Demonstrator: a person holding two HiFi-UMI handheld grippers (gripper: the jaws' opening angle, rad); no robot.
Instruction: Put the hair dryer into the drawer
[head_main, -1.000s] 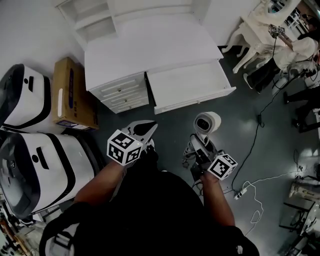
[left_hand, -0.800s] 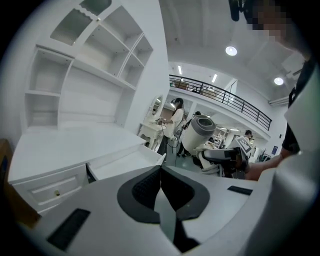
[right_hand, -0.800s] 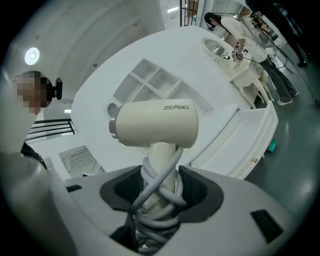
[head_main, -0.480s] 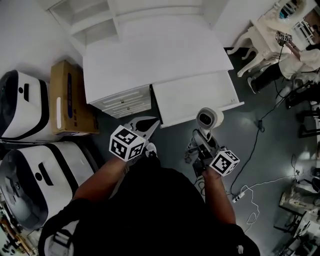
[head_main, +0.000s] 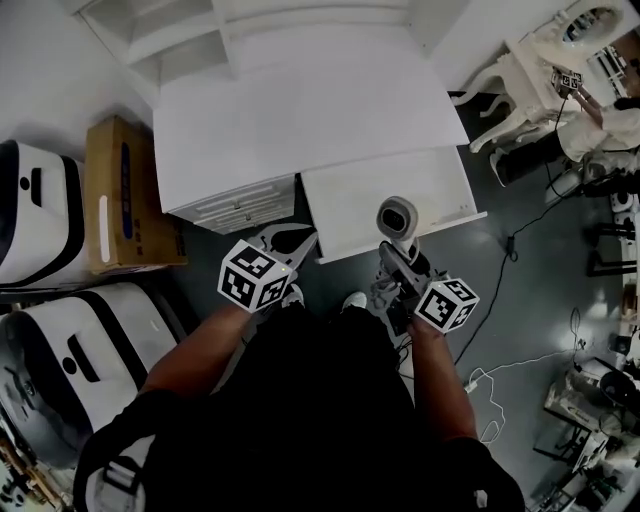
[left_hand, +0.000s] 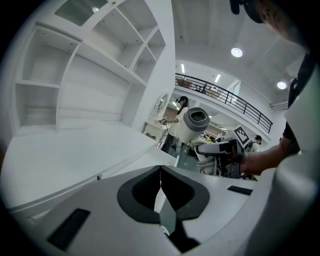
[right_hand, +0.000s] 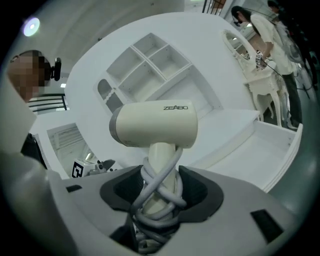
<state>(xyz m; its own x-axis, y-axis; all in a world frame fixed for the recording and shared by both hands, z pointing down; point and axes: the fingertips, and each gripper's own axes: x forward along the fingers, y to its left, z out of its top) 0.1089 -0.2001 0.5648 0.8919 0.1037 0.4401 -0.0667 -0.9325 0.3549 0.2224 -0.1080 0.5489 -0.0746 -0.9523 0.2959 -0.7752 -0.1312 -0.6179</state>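
Your right gripper (right_hand: 160, 192) clamped the cream plastic hair dryer (right_hand: 155, 125) by its handle, and your left gripper (left_hand: 161, 180) was closed and empty. The grey cord (right_hand: 150, 212) wound round the handle could have slipped loose and snagged the rim of the open white drawer (head_main: 345, 205).

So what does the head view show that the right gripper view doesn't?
Only the head view: the cardboard box left of the desk, and cables on the floor. Only the right gripper view: the cord wound round the handle, clamped in the right gripper. Both: the dryer and the open drawer.
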